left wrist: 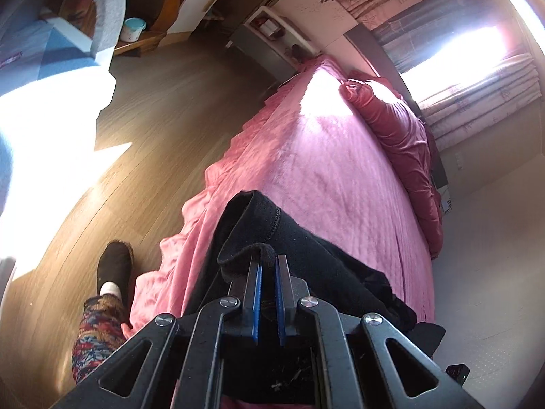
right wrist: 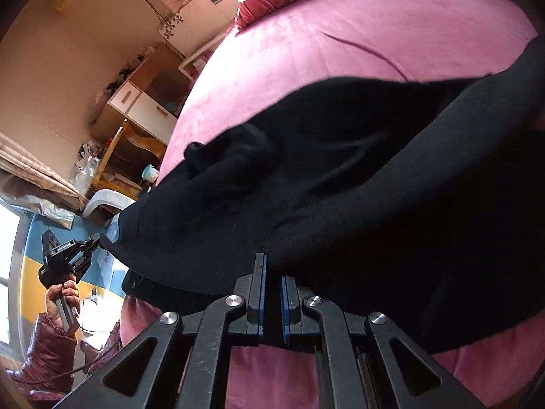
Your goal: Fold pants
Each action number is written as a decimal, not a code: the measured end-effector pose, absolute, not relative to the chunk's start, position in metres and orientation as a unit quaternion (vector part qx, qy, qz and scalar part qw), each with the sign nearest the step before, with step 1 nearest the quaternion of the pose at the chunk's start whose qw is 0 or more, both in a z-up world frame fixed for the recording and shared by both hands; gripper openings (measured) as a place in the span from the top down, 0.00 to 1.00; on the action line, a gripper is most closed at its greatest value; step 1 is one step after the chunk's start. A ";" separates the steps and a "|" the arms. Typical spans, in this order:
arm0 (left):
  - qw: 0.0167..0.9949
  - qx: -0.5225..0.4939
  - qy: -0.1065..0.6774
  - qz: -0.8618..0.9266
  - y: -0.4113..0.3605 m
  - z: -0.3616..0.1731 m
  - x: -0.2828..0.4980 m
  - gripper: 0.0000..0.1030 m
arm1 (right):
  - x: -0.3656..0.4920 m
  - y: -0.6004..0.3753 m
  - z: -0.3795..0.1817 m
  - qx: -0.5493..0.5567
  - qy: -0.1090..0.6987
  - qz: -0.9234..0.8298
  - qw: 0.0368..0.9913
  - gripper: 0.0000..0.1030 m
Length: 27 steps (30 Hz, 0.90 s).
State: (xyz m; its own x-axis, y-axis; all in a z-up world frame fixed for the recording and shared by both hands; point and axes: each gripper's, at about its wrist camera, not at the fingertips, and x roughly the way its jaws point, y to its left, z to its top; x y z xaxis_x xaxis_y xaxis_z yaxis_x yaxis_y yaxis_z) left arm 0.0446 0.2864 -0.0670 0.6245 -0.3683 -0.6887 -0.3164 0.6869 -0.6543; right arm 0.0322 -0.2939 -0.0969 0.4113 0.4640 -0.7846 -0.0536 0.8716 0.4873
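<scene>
Black pants lie bunched over the near edge of a pink bed. My left gripper is shut on a rolled hem of them, and the fabric loops over its blue pads. In the right wrist view the pants hang stretched across the bed. My right gripper is shut on their lower edge, with its right fingertip hidden under the cloth. At the far left of that view the left gripper, held by a hand, pinches the pants' other end off the side of the bed.
Wooden floor runs along the left of the bed. The person's slippered foot and patterned trouser leg stand on it. A red quilt lies along the bed's far side. A nightstand and a white cabinet stand by the wall.
</scene>
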 end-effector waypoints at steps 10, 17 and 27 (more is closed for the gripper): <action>0.766 -0.443 0.466 0.022 0.288 -0.106 0.014 0.77 | 0.030 -0.296 -0.145 0.211 0.548 0.123 0.800 0.93; 0.733 -0.491 0.469 0.033 0.292 -0.116 0.001 0.68 | 0.030 -0.300 -0.152 0.222 0.547 0.120 0.798 0.93; 0.750 -0.454 0.480 0.036 0.284 -0.104 -0.003 0.90 | 0.010 -0.312 -0.114 0.212 0.516 0.131 0.819 0.94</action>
